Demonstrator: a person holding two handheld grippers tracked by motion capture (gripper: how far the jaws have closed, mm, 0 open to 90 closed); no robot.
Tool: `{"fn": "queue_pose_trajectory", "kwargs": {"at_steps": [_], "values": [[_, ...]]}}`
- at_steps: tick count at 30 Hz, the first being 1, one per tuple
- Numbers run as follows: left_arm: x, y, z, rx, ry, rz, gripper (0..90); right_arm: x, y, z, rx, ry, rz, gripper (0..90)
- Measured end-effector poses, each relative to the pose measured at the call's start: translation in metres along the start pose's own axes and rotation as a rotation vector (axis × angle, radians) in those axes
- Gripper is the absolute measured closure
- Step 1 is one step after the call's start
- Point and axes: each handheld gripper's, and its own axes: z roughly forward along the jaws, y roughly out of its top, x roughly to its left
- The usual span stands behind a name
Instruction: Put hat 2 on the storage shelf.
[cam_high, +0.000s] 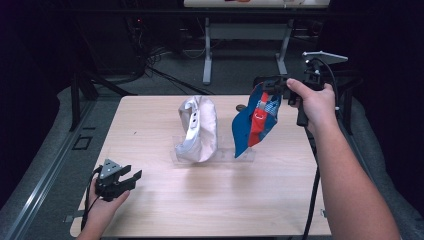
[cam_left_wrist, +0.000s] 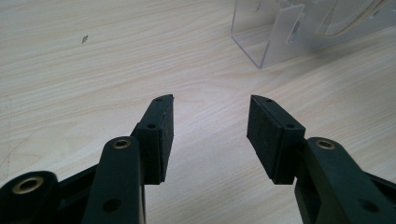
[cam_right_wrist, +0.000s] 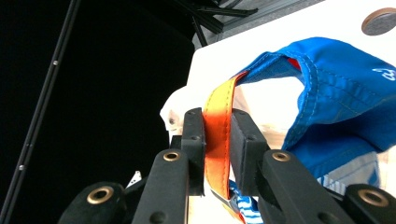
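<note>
Orange strap (cam_right_wrist: 217, 126) of blue fabric cap (cam_high: 255, 122) being pinched in right gripper (cam_high: 272, 86) above clear acrylic stand (cam_high: 240, 152), arm reaching forward, left gripper (cam_high: 131, 178) resting spread apart and empty near pale wooden table (cam_high: 210, 200) edge, white cap (cam_high: 198, 129) sitting on stand.

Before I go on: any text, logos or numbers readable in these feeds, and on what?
No readable words or numbers.
Blue cap, held by its orange strap in the right gripper: a small white mark near the right edge of the right gripper view, cut off and too small to read.
White cap on the clear stand: no print to be made out.
Left gripper: no markings.
</note>
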Motion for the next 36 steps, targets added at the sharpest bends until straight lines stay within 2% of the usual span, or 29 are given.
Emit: {"fn": "queue_pose_trajectory", "kwargs": {"at_steps": [12, 16, 25, 36], "values": [[0.000, 0.000, 0.000, -0.001, 0.000, 0.000, 51.5, -0.005, 0.005, 0.007, -0.006, -0.040, 0.016, 77.3], [0.000, 0.000, 0.000, -0.001, 0.000, 0.004, 51.6, -0.005, 0.002, 0.015, 0.016, -0.037, 0.005, 77.3], [0.001, 0.000, 0.000, -0.001, 0.000, 0.005, 51.5, 0.006, -0.006, 0.036, 0.065, -0.026, -0.028, 77.3], [0.000, 0.000, 0.000, -0.002, -0.001, 0.004, 51.6, -0.009, -0.017, 0.049, 0.090, -0.044, -0.004, 77.3]]}}
